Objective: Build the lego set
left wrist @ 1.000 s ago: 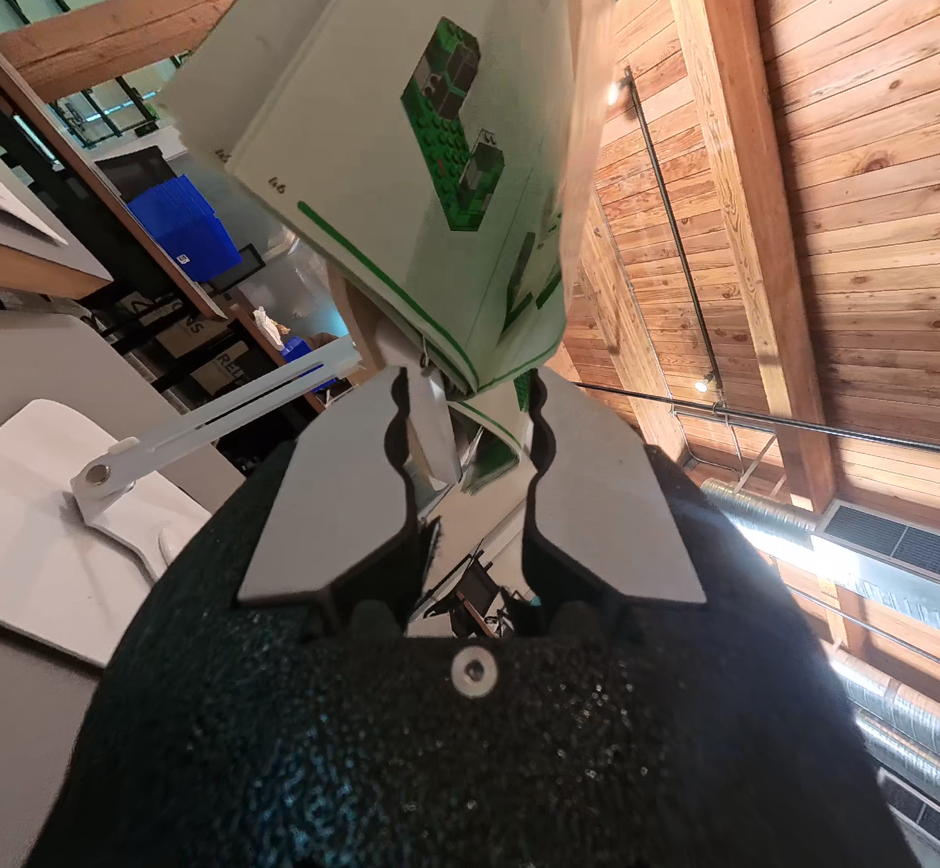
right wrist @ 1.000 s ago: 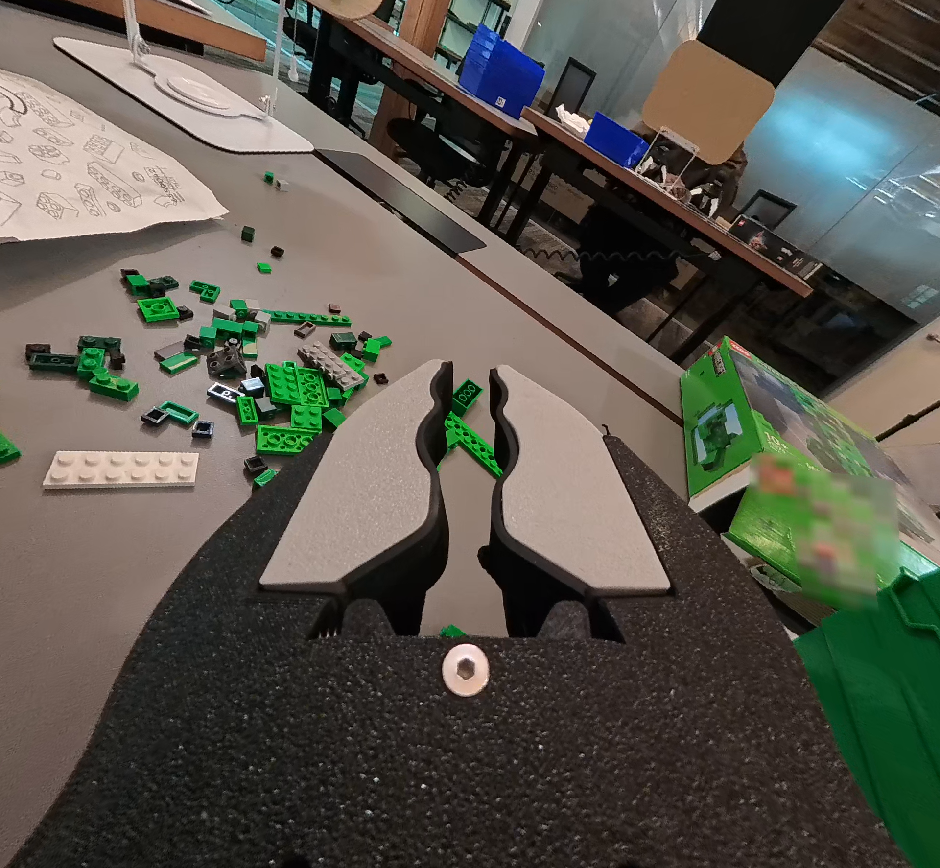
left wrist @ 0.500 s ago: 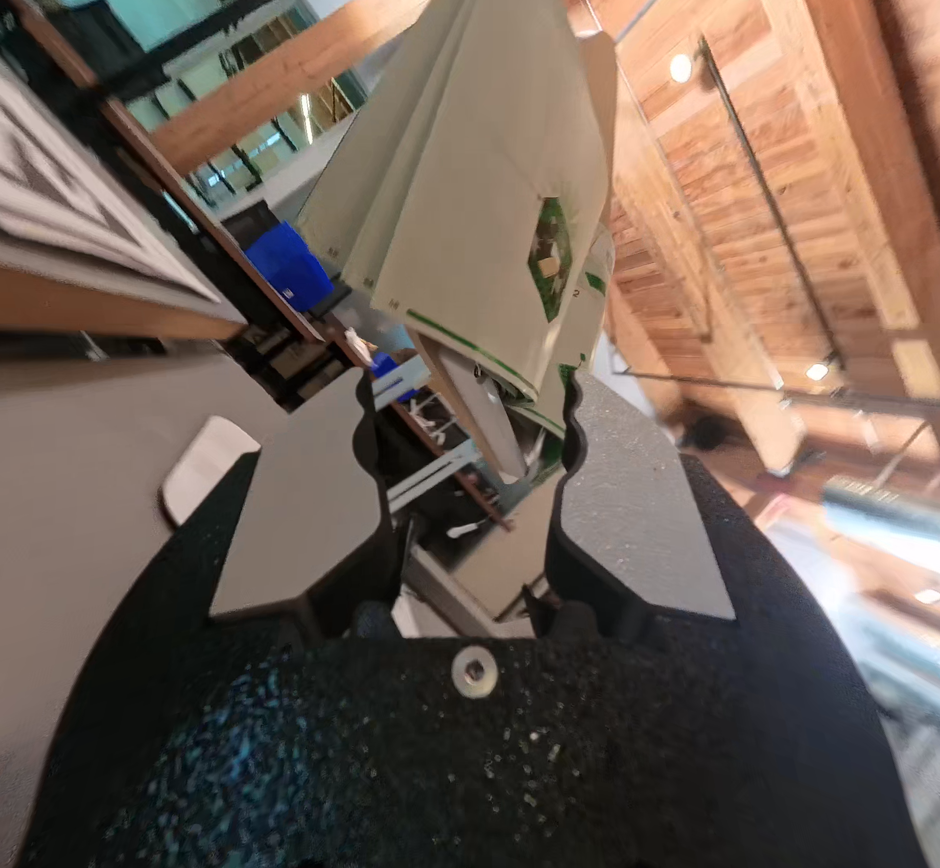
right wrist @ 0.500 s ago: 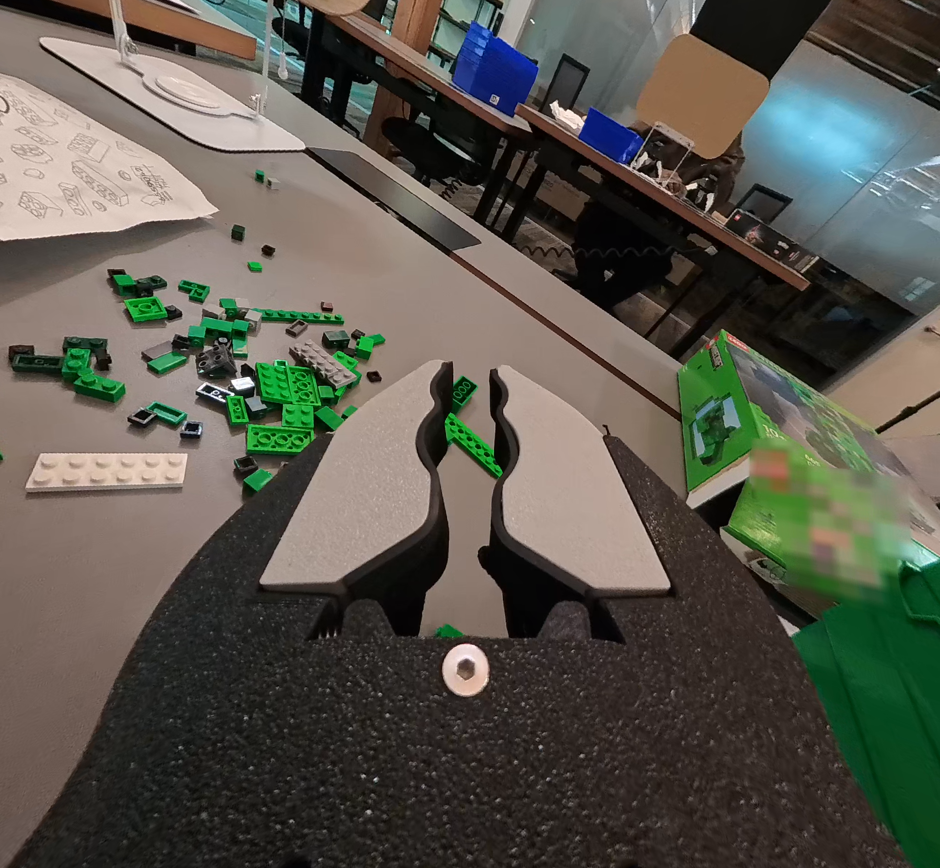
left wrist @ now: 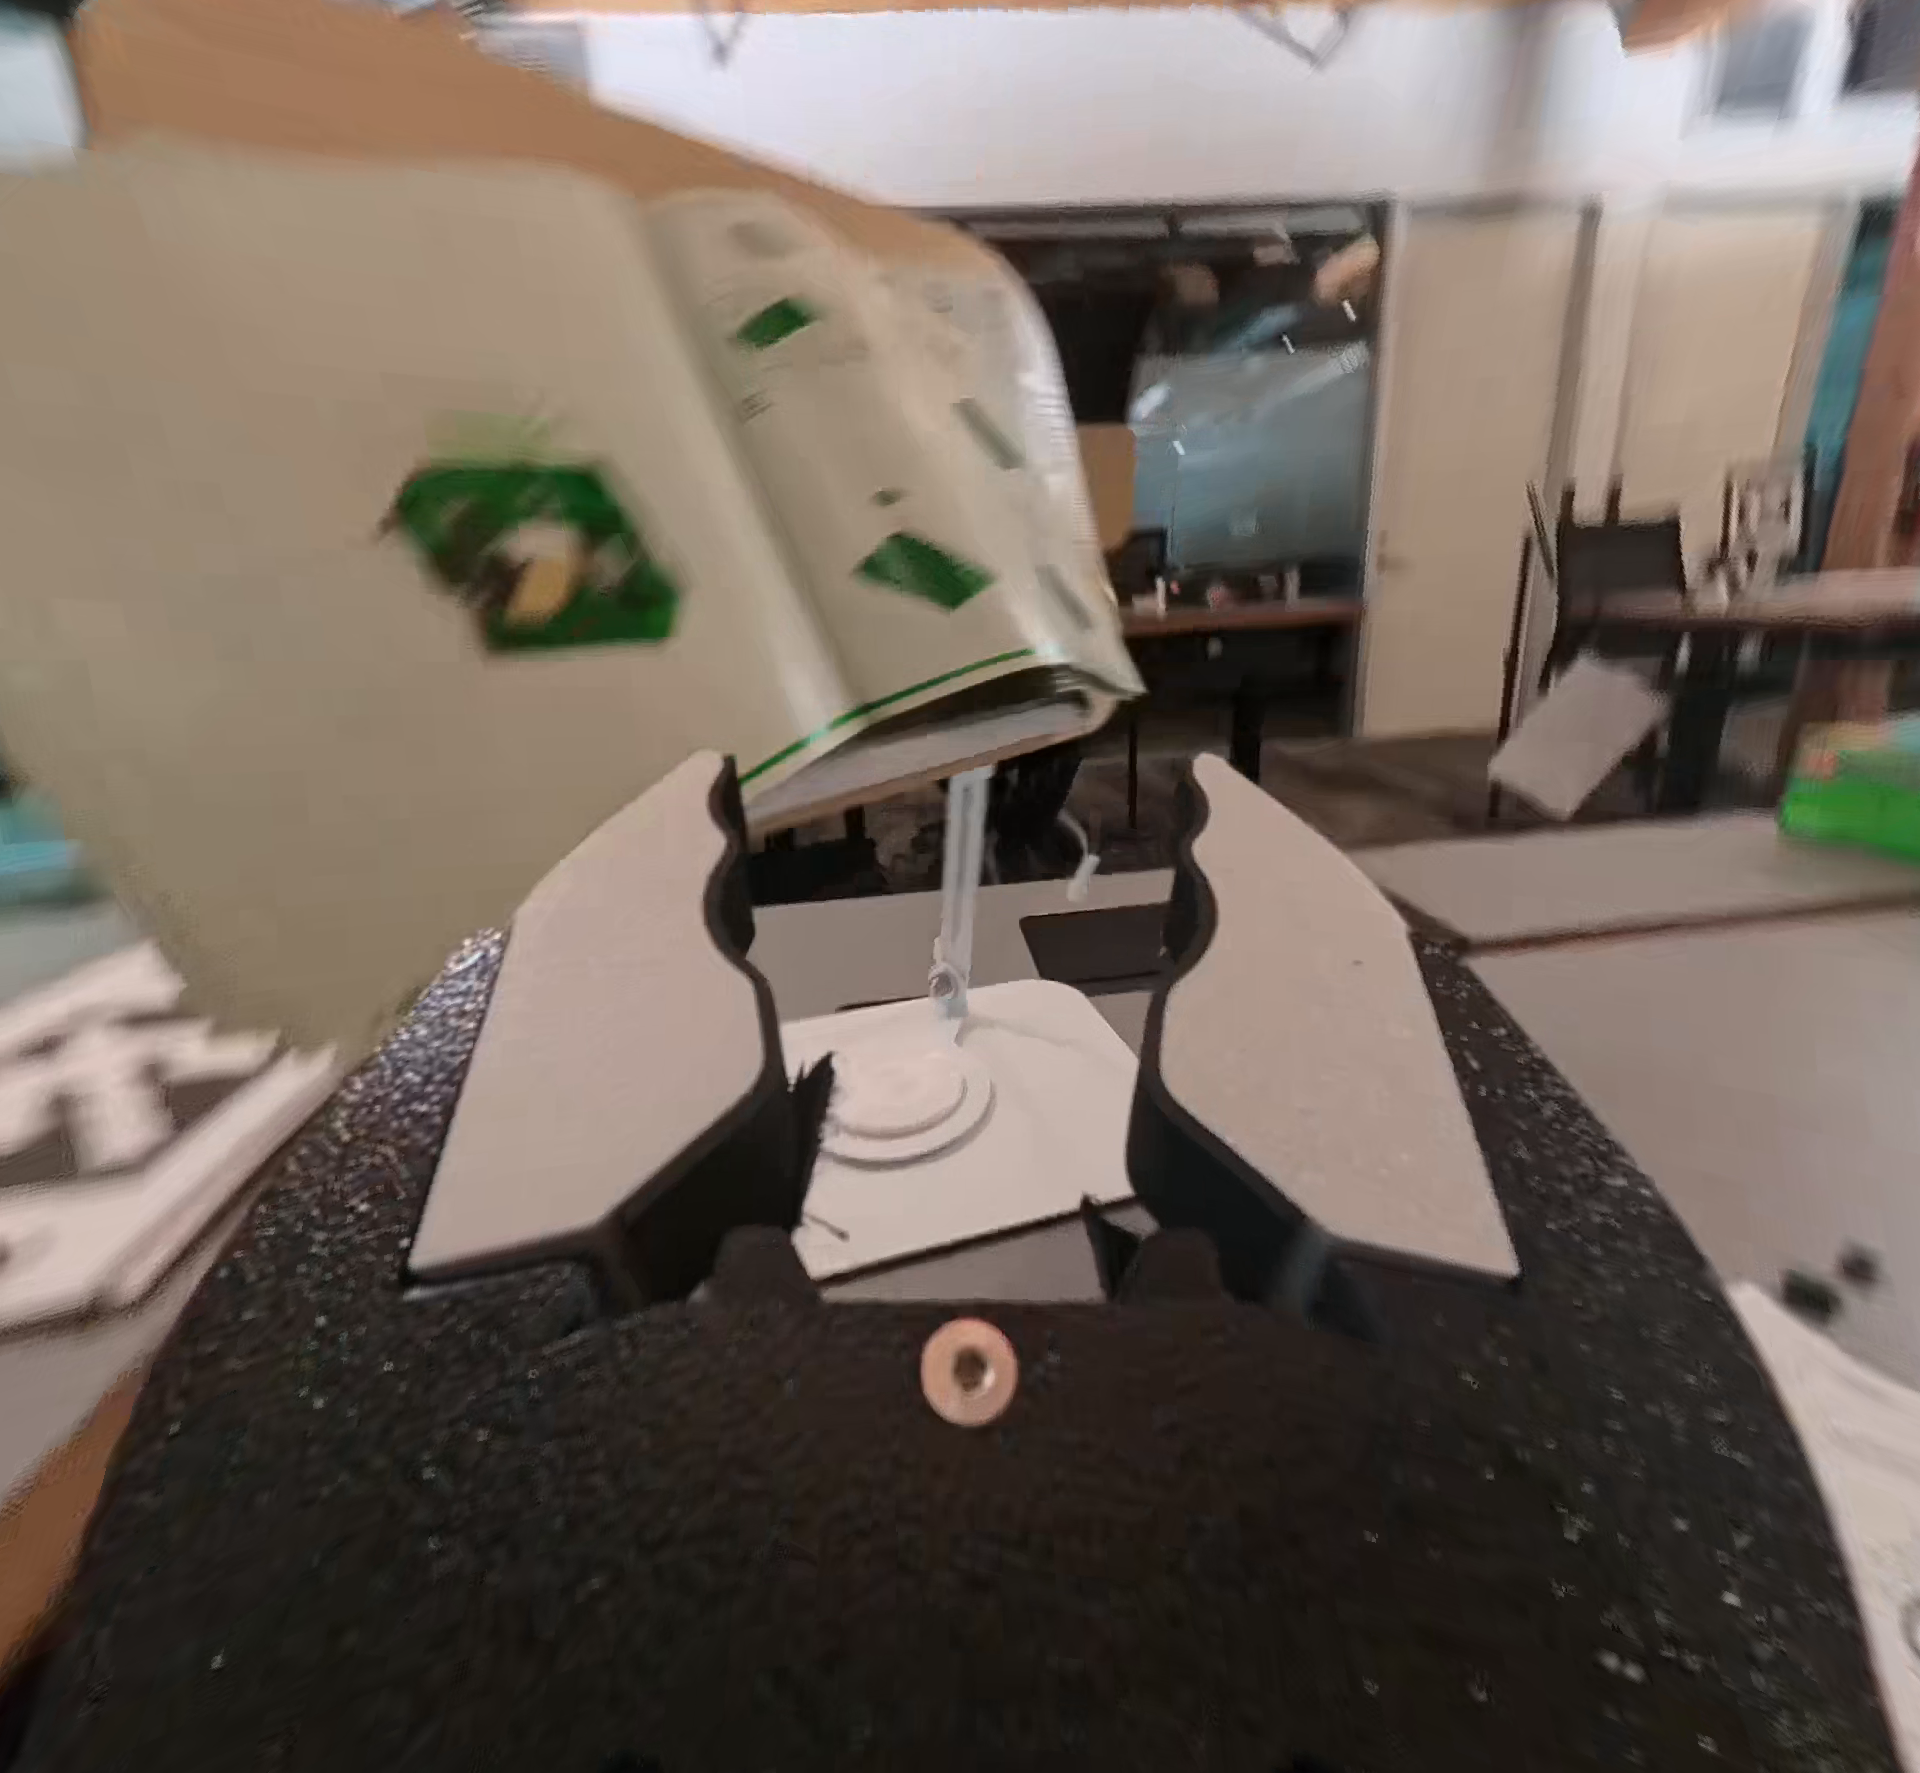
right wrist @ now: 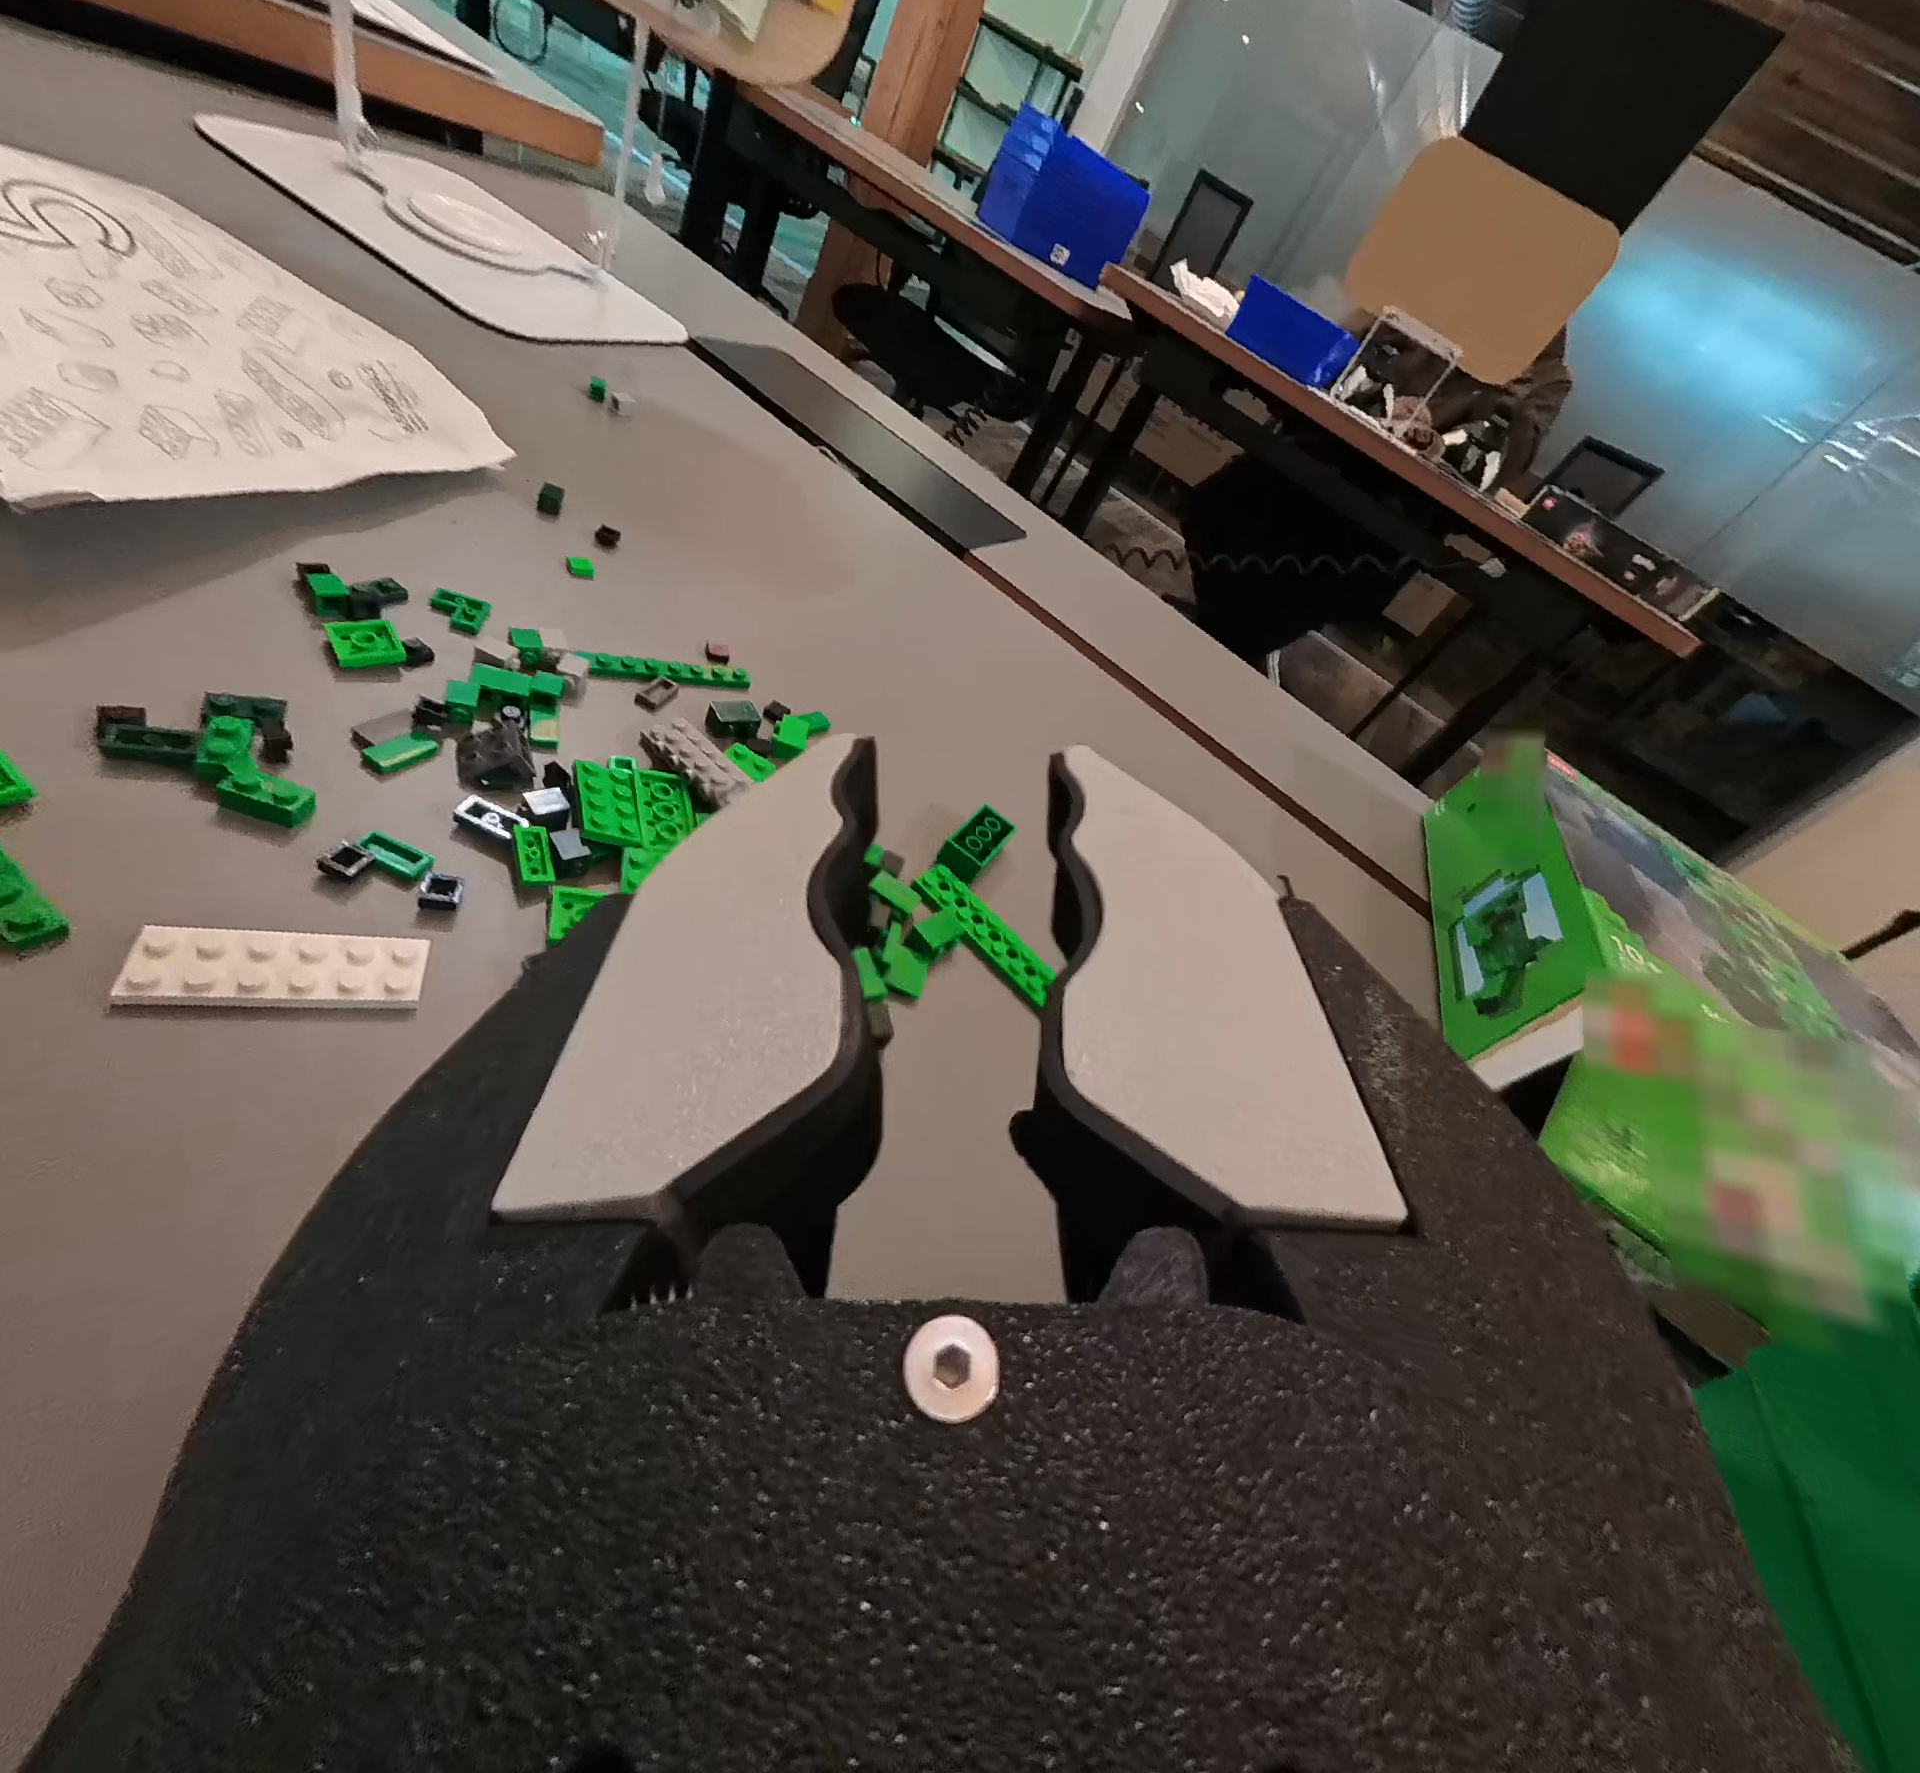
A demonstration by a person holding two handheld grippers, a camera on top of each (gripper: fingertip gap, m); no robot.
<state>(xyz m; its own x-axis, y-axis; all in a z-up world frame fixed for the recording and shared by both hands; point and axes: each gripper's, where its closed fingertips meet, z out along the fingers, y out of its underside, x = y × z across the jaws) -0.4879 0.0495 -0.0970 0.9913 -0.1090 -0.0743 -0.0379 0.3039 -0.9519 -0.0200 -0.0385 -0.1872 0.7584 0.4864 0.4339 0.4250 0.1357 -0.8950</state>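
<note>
The instruction booklet [left wrist: 520,476] lies open on a raised stand, blurred, up and left of my left gripper [left wrist: 961,788]. That gripper is open and empty; its left fingertip is just under the booklet's lower edge. Loose green, grey and black lego pieces [right wrist: 623,788] are scattered on the grey table [right wrist: 727,528]. My right gripper [right wrist: 956,767] is open and empty, low over the pile's near right side, with green plates [right wrist: 977,923] showing between its fingers. A white plate [right wrist: 270,965] lies to the left of the pile.
The stand's white base [left wrist: 935,1100] sits straight ahead of the left gripper and also shows in the right wrist view [right wrist: 447,237]. A paper sheet with brick drawings [right wrist: 208,373] lies far left. The green set box [right wrist: 1507,913] stands at the right table edge. My right fingertips sit around 50 centimeters from my left ones.
My left gripper has swung down from pointing at the ceiling to level, opened wider and come off the booklet pages. My right gripper has opened from nearly shut.
</note>
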